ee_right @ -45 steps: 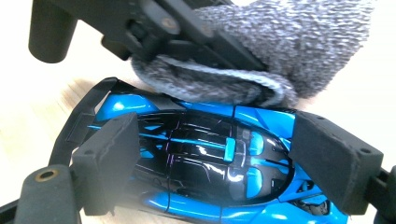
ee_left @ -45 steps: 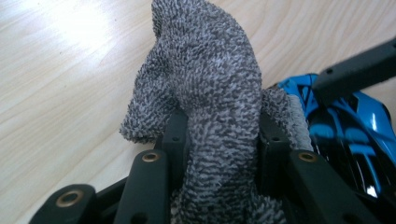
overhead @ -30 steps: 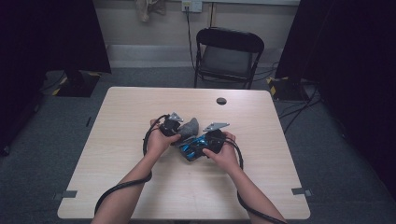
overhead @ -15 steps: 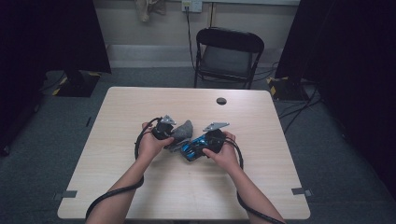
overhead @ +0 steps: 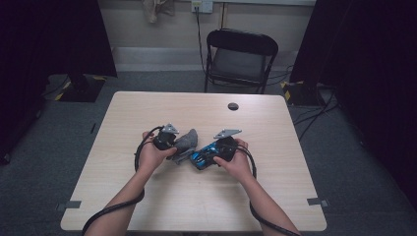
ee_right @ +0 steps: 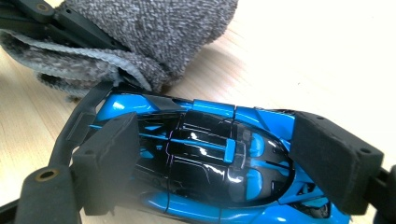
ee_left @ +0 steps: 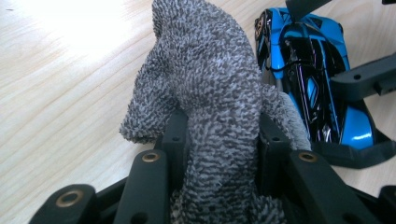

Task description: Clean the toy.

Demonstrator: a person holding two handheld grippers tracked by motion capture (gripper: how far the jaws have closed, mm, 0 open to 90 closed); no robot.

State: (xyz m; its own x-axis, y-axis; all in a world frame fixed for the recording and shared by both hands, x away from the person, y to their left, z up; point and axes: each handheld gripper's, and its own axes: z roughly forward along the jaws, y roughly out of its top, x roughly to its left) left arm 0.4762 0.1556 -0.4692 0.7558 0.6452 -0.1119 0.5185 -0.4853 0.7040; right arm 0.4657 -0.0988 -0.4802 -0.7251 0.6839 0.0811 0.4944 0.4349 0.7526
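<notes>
The left tool is clenched on a grey cloth; its two black jaws press the fabric from both sides, and the free end of the cloth stands up above them. The right tool grasps a blue and black toy car, with one pad on each long side of the body. The cloth touches one end of the car. Both things are near the middle of the light wooden worktop, just beside each other.
</notes>
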